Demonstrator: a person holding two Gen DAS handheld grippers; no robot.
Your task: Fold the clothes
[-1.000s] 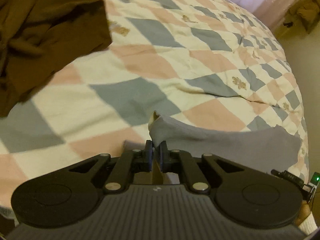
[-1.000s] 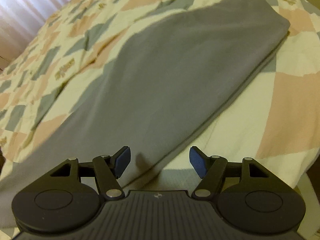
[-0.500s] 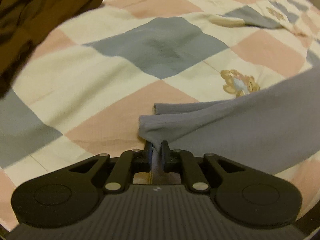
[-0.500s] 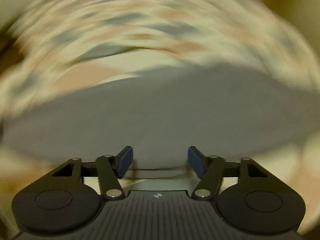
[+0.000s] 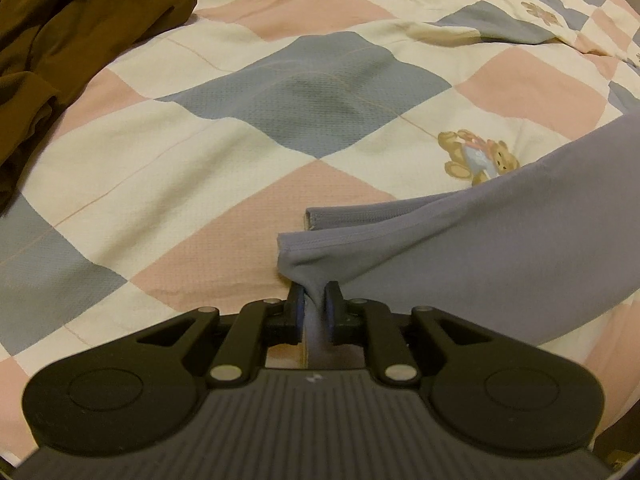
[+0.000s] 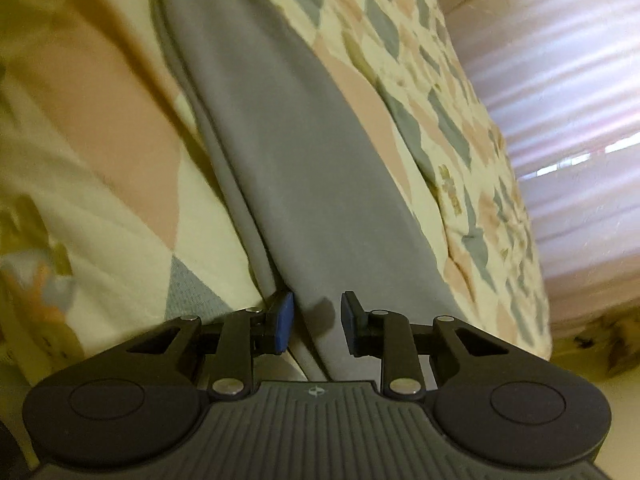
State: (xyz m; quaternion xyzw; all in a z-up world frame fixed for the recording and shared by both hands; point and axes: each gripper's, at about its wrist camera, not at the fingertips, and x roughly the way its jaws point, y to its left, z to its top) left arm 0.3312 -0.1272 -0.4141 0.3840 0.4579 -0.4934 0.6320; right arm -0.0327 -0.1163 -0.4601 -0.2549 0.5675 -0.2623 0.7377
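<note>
A grey garment (image 5: pixel 500 248) lies on the checked quilt, stretching off to the right in the left wrist view. My left gripper (image 5: pixel 314 292) is shut on its hemmed corner, low over the bed and pointing steeply down. In the right wrist view the same grey garment (image 6: pixel 280 140) runs away as a long folded strip. My right gripper (image 6: pixel 316 304) straddles its near end. Its jaws are closing, a narrow gap still shows, and the blue pads (image 6: pixel 283 320) are not pressing the cloth between them.
A brown garment (image 5: pixel 72 32) lies crumpled at the upper left of the quilt (image 5: pixel 200 160). The quilt (image 6: pixel 100 140) has pink, grey and cream diamonds with teddy bear prints. A pale curtain (image 6: pixel 560 100) hangs beyond the bed's far side.
My left gripper sank to the quilt, still holding the grey corner. My right gripper rolled sharply, slid along the garment, and its jaws narrowed from wide open around the cloth.
</note>
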